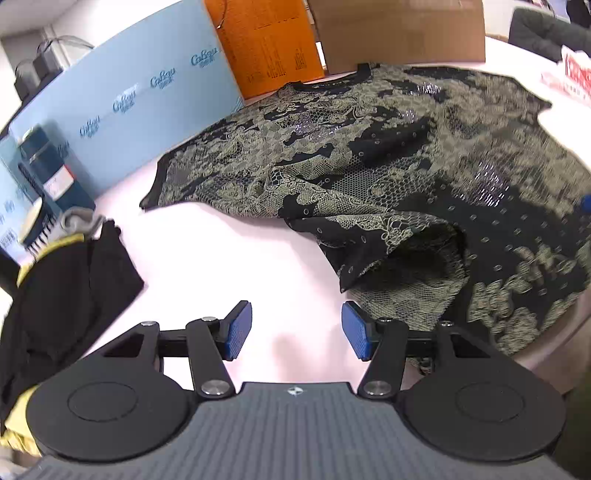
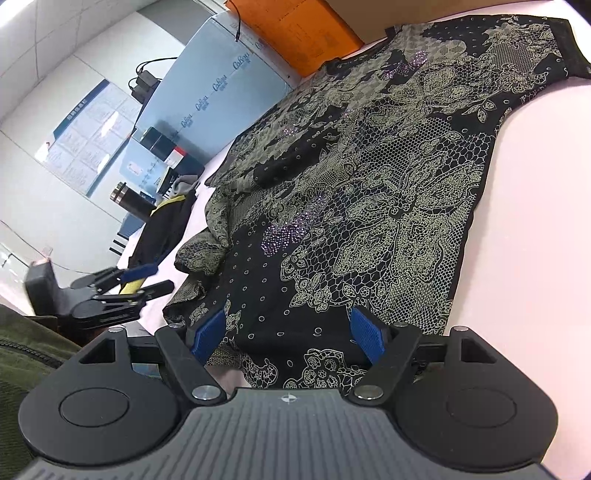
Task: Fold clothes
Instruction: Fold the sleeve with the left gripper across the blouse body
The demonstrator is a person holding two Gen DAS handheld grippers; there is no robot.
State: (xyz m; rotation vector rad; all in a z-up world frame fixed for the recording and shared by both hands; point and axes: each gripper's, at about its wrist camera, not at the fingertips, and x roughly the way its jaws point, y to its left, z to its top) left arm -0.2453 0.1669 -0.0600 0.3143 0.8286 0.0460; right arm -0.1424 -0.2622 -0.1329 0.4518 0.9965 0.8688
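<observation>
The left gripper [image 1: 296, 330] has its jaws apart with nothing between them, only bare pale counter [image 1: 229, 266] showing in the gap; its blue pads [image 1: 238, 332] sit just short of the garment's near edge. The right gripper [image 2: 289, 334] holds its jaws wide over the hem of the black lace-print top [image 2: 369, 192], the cloth lying between the pads; whether they press on it I cannot tell. The top lies spread across the counter, neckline away, one lower corner rumpled and folded over. To the left sits a dark garment with yellow trim [image 1: 66, 288]. Behind stand a light blue box [image 1: 140, 110], an orange box [image 1: 269, 40] and a brown carton [image 1: 399, 29]
</observation>
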